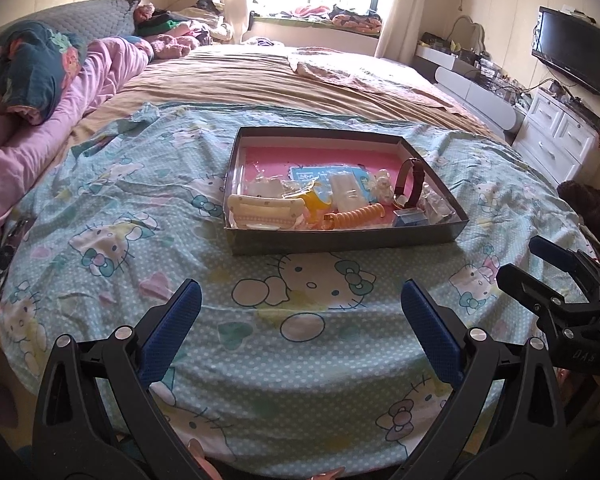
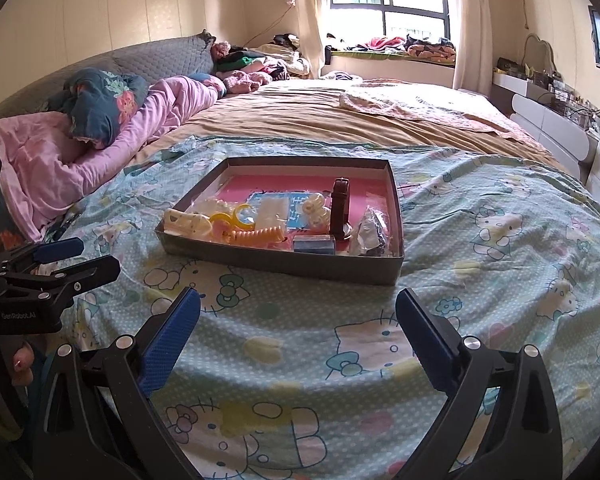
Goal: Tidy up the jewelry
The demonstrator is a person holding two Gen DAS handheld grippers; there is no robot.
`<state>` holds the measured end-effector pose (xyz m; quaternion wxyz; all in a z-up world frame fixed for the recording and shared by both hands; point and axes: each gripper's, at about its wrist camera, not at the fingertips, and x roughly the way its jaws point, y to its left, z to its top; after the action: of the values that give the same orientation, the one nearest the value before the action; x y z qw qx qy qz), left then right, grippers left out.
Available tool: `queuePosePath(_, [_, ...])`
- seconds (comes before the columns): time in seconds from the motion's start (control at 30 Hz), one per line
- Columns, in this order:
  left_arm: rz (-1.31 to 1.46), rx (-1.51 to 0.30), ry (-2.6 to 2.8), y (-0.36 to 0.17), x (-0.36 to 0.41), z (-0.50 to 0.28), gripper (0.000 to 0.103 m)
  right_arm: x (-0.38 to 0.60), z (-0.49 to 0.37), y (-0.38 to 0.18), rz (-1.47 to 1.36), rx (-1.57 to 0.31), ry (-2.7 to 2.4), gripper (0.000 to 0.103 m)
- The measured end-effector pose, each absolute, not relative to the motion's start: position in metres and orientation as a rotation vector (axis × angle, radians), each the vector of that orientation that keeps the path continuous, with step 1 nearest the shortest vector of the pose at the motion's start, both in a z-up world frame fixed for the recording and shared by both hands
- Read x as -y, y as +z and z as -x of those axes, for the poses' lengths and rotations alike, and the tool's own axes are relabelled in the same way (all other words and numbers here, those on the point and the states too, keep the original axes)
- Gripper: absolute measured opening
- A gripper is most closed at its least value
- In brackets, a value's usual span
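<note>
The left gripper [image 1: 300, 316] hangs with its two blue-padded fingers spread wide, nothing between them; the right gripper [image 2: 298, 322] is likewise spread and empty. Both hover over the cartoon-cat sheet [image 1: 148, 216], just short of the one shallow grey box [image 1: 340, 236]. Inside the box lie one brown-strapped watch [image 1: 410, 182], one orange coil hair tie [image 1: 356, 214], one cream hair clip [image 1: 260, 210], one small blue box [image 1: 410, 216] and several clear packets, too jumbled to count.

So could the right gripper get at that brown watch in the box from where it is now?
Probably yes. The right gripper is open and empty, the watch stands upright near the box's right side, and only bare bedsheet lies between them.
</note>
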<state>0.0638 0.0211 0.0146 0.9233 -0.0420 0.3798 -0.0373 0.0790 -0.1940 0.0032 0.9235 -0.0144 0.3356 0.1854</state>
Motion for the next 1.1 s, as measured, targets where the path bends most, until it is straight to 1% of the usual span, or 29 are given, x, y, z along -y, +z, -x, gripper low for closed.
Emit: queuePosePath(1.1, [0.073, -0.765, -0.073, 0.0209, -0.0185, -0.0595, 0.093, 0.201, -0.0746, 0.0097, 0.027, -0.678, 0.373, 0.098])
